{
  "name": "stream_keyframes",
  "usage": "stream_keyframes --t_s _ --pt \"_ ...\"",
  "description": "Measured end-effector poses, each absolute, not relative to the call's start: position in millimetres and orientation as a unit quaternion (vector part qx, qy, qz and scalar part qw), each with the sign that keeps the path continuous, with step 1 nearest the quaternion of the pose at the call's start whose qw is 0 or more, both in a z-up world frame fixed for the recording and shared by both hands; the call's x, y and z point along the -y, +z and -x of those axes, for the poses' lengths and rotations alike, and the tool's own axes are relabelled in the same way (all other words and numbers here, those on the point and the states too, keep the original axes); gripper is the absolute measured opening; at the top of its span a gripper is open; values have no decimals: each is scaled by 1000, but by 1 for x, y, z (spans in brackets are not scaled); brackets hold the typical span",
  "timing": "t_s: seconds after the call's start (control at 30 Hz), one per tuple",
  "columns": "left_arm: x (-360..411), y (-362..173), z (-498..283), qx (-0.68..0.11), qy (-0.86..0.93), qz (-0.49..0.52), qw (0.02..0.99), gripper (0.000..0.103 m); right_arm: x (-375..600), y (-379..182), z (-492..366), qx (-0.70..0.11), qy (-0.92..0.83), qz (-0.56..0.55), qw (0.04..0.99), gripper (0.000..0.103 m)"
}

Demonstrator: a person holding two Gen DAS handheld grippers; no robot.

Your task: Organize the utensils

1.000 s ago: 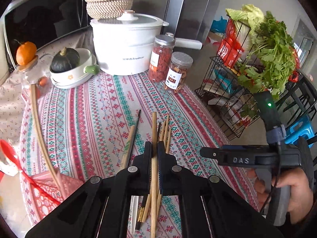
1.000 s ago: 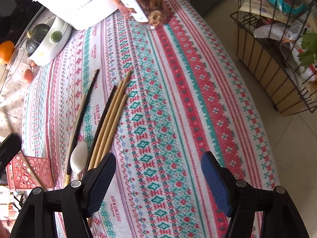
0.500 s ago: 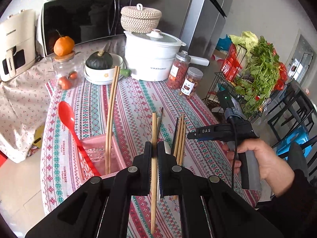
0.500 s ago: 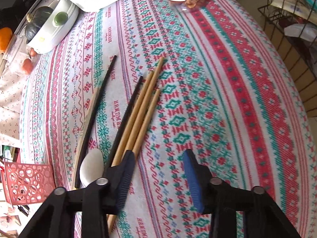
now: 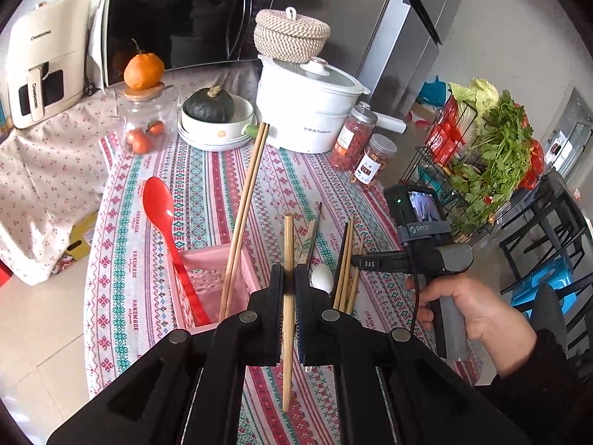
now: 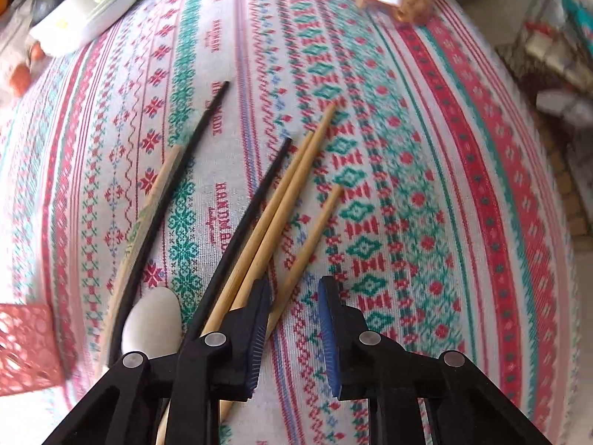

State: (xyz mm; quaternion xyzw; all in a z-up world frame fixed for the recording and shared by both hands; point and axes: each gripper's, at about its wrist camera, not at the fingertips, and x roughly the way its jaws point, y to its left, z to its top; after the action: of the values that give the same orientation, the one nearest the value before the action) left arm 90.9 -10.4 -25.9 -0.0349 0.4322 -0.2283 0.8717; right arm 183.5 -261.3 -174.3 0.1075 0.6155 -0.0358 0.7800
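The left claw [image 5: 290,285] is clamped on one bamboo chopstick [image 5: 288,259], now lifted clear of the tabletop [image 5: 207,185] beside the pink basket [image 5: 207,278], ready for insertion. The right claw [image 6: 292,328] has narrowed, jaws still apart, and descended toward the loose chopsticks [image 6: 281,193] beyond.

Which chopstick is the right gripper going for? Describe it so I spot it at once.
On the striped tablecloth, find the loose pile of chopsticks beside the white spoon. The right gripper, jaws open, straddles the short bamboo chopstick: it lies alone at the pile's right edge, its tip well short of the others.
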Motion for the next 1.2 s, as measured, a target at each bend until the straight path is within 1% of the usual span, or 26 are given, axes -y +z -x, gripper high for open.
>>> stream_keyframes --t_s 0.07,0.17,0.2,0.23,0.4,0.67,0.83,1.0,1.2 --pt "8 -26 -90 -431 -225 37 873 5 247 -174 -185 -606 -30 -60 793 23" --pt "4 -23 -86 -424 -218 40 878 5 249 -174 -180 -591 -29 -83 802 13" --pt "3 -22 -84 -421 -217 41 880 5 253 -174 -178 -586 -23 -98 804 7" --pt "2 -20 -83 -418 -216 43 882 5 257 -174 -176 -582 -14 -117 805 6" --pt "-2 -10 -74 -398 -216 44 890 5 277 -150 -148 -538 18 -175 825 6" --pt "-19 28 -56 -350 -230 63 906 5 270 -53 -91 -407 67 -176 894 6" --pt "-33 60 -41 -300 -237 68 921 5 257 -3 -66 -324 91 -175 925 6" --pt "-53 87 -27 -217 -215 68 950 5 241 31 -44 -238 119 -173 948 6" --pt "-64 89 -27 -131 -184 61 972 5 227 48 -38 -171 134 -182 959 6"
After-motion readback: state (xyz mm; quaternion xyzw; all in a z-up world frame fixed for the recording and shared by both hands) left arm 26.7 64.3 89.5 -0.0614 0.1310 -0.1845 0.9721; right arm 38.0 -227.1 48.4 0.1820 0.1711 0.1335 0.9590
